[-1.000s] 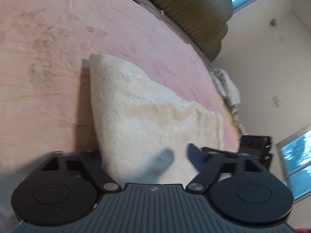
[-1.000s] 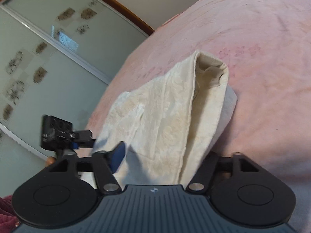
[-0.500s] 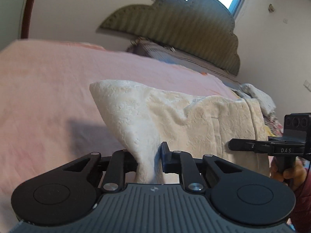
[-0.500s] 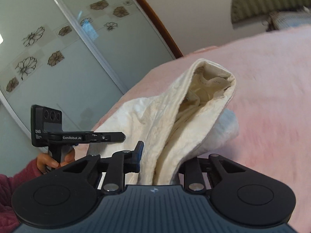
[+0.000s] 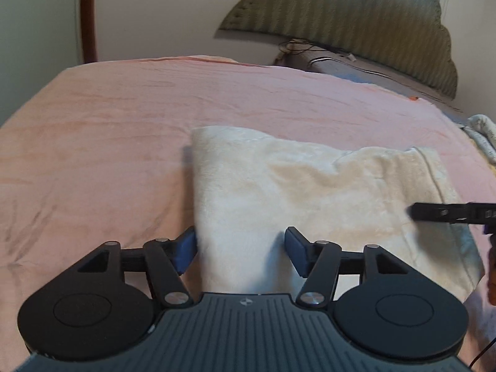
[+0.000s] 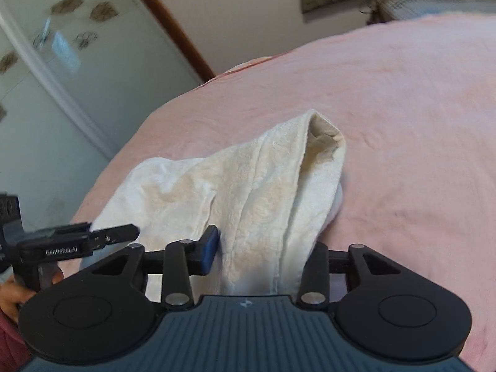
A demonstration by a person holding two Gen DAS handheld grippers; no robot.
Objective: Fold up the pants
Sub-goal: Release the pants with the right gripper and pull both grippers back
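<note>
Left wrist view: the left gripper [image 5: 240, 249] is pointing down across a bed covered by a pink blanket [image 5: 108, 142]. Its jaws have just been opening and are now standing wide. The left blue pad [image 5: 186, 249] is sitting just at the left edge of the cream pants [image 5: 294, 186], and the right blue pad is lying over the cloth, apart from the left one. A strip of the pants is lying between the two fingers, but the pads are not pressing it. Beyond the fingertips, the folded pants are spreading flat on the blanket, reaching ahead and to the right. Farther ahead, past the cloth, a padded olive headboard [image 5: 356, 21] is standing against the wall. At the far right, level with the fingertips, the black tip of the other gripper is reaching in over the right edge of the pants.

Right wrist view: to the left of the fingers, the left gripper [image 6: 117, 232] is hovering at the left side of the pants [image 6: 248, 192], with a hand [image 6: 12, 297] gripping its handle. The right gripper [image 6: 263, 251] has jaws that have just been opening, now partly apart. A bunched ridge of pants is lying between its fingers; the left blue pad [image 6: 209, 248] is sitting just beside the cloth, while the right finger is partly hidden by the fabric, so I cannot tell whether it is touching. Ahead of the fingertips, the pants are rising to a folded, open end. To the right of the fingers, bare pink blanket is stretching away.
</note>
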